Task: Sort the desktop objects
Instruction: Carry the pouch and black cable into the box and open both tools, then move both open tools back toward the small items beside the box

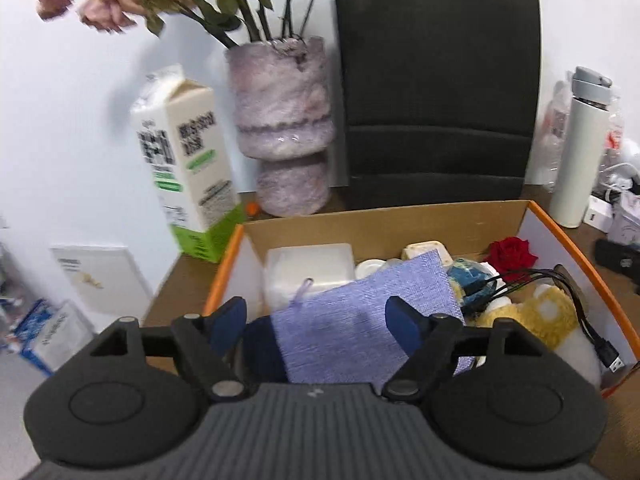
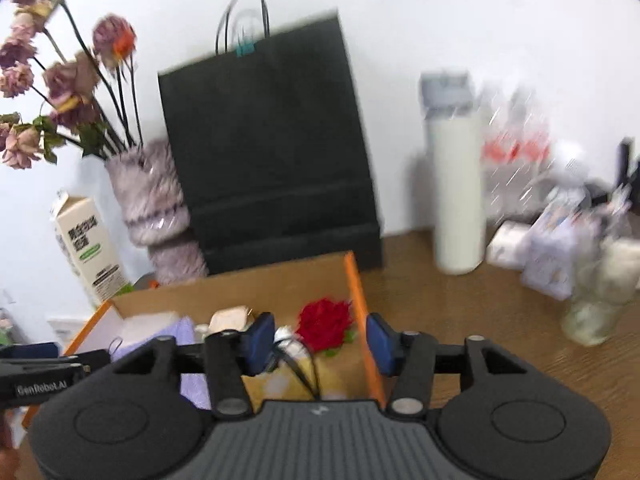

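Cardboard box [image 1: 400, 220] lies below both tools: left tool [image 1: 320, 320] released above purple cloth [image 1: 360, 320], right tool [image 2: 320, 344] released, empty.

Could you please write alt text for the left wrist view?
The left hand-held gripper hangs open over a lilac cloth in an orange-rimmed cardboard box that also holds a red rose. Behind stand a milk carton and black bag.

The left gripper [image 1: 318, 320] has a ribbed dark-grey body, two round black housings with disc recesses, black linkage arms pinned by silver screws, and dark-blue pads [image 1: 230, 318]. The right gripper [image 2: 320, 346] matches it, with a small pale logo on the ribbed body.
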`<control>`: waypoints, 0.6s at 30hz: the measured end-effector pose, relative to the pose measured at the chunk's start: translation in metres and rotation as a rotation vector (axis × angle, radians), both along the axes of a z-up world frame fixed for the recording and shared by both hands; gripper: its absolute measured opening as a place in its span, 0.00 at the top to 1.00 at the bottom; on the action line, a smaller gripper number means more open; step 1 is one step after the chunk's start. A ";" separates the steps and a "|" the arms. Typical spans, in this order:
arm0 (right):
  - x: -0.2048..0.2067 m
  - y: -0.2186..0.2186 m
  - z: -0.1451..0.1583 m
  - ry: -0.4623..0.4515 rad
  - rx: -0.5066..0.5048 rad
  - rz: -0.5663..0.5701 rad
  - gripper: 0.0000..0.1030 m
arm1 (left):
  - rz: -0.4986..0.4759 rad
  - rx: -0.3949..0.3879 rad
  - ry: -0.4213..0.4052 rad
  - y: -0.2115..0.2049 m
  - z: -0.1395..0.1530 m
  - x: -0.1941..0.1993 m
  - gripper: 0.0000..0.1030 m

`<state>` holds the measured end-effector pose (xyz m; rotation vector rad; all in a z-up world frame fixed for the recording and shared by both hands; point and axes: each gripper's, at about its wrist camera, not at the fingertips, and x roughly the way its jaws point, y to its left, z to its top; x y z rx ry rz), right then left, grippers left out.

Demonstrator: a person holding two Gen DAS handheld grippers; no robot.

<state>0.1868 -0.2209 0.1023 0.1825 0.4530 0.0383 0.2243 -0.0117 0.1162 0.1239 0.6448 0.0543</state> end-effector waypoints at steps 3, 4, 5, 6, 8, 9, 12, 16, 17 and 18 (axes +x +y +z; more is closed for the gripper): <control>-0.022 -0.003 0.016 -0.021 0.018 0.058 0.40 | -0.013 -0.015 -0.037 -0.010 0.017 -0.019 0.10; -0.029 -0.004 0.019 -0.021 0.032 0.088 0.36 | -0.022 -0.037 -0.041 -0.012 0.021 -0.026 0.01; -0.036 -0.005 0.020 -0.018 0.033 0.115 0.34 | -0.040 -0.063 -0.041 -0.015 0.024 -0.033 0.00; -0.043 -0.004 0.020 -0.017 0.011 0.133 0.31 | -0.058 -0.080 -0.038 -0.018 0.025 -0.040 0.00; -0.053 0.000 0.013 -0.014 -0.082 0.136 0.26 | -0.065 -0.067 -0.016 -0.026 0.022 -0.049 0.00; -0.059 0.001 0.009 -0.003 -0.128 0.125 0.26 | -0.059 -0.045 -0.007 -0.032 0.018 -0.054 0.00; -0.078 -0.002 -0.008 0.040 -0.162 0.121 0.26 | -0.039 0.015 0.026 -0.041 0.002 -0.074 0.00; -0.120 -0.004 -0.031 0.110 -0.170 0.098 0.26 | -0.020 -0.017 0.076 -0.038 -0.022 -0.118 0.00; -0.134 -0.003 -0.037 0.111 -0.184 0.103 0.25 | -0.022 -0.047 0.092 -0.035 -0.028 -0.132 0.00; -0.149 -0.001 -0.044 0.110 -0.190 0.111 0.23 | -0.023 -0.079 0.103 -0.032 -0.035 -0.147 0.00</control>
